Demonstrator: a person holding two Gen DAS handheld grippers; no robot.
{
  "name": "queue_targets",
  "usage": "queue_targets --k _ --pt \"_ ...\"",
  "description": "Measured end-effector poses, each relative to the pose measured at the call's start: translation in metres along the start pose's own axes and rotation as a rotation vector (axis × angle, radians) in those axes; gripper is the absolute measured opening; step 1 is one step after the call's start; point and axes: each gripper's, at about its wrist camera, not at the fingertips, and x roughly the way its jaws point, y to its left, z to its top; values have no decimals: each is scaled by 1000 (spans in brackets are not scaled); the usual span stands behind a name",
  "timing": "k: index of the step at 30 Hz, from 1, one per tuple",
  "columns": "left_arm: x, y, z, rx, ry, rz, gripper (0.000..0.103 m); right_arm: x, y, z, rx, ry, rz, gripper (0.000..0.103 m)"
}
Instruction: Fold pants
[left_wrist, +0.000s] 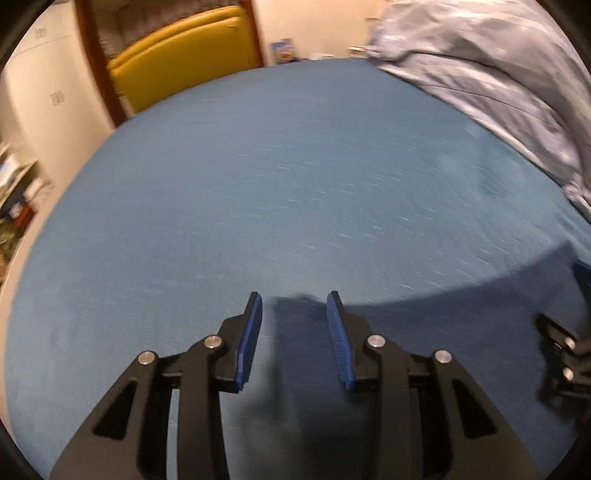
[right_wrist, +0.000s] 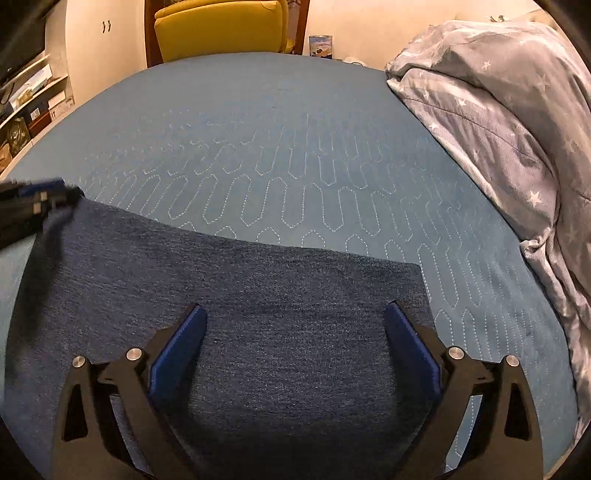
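The dark blue denim pants (right_wrist: 236, 295) lie flat on the blue quilted bed cover (right_wrist: 280, 155), in the near half of the right wrist view. My right gripper (right_wrist: 295, 314) is open wide and empty, its fingers hovering over the denim near its right edge. My left gripper (right_wrist: 40, 203) shows blurred at the far left of that view, at the pants' upper left corner. In the left wrist view my left gripper (left_wrist: 294, 304) is open with nothing between its blue pads (left_wrist: 251, 332), above the bed cover (left_wrist: 280, 184). My right gripper's body (left_wrist: 565, 354) shows at the right edge.
A grey star-patterned duvet (right_wrist: 509, 122) is heaped along the bed's right side, and shows in the left wrist view (left_wrist: 491, 70). A yellow armchair (right_wrist: 221, 29) stands beyond the far edge. Shelves with boxes (right_wrist: 26, 107) line the left wall.
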Motion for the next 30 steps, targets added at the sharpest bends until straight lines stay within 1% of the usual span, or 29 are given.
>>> queue_targets --k 2,4,6,7,8,9,11,13,15,17,19,22,23,25,28,29,30 --pt "-14 10 2 -47 -28 -34 35 0 -1 -1 4 -7 2 94" --pt "-33 -2 -8 -24 -50 -129 36 -2 1 -3 2 -10 -2 94" --pt "-43 -17 -22 6 -30 -198 36 -3 2 -2 1 -10 -3 94" --pt "-45 -33 -31 21 -4 -256 36 -3 2 -2 1 -10 -2 94" --pt "-45 -45 -37 31 23 -291 36 -3 2 -2 0 -9 -2 94" --pt "-44 -55 -43 45 40 -300 37 -3 2 -2 0 -7 1 94" --pt "-43 -78 -57 98 66 -284 41 -4 2 -2 -3 -4 2 94" --pt "-48 -91 -70 125 67 -255 44 -6 2 -3 0 -9 5 94" --pt "-57 -95 -77 127 67 -271 46 -10 0 -4 -13 -7 -11 94" --pt "-68 -98 -91 136 91 -286 47 -19 -5 -8 -10 -1 -41 94" --pt "-78 -94 -108 134 93 -277 54 -29 -16 -19 0 15 -75 94" --pt "-96 -89 -130 135 100 -280 63 -42 -31 -41 35 38 -72 95" --pt "-101 -86 -134 135 100 -277 64 -49 -37 -51 43 43 -84 95" --pt "-117 -82 -144 122 107 -278 72 -62 -44 -66 55 49 -105 95" --pt "-140 -76 -153 82 107 -272 79 -84 -54 -86 68 73 -178 95" --pt "-149 -73 -155 70 98 -264 84 -97 -56 -94 84 66 -183 95" --pt "-158 -71 -158 65 88 -253 92 -110 -59 -99 104 56 -183 95"
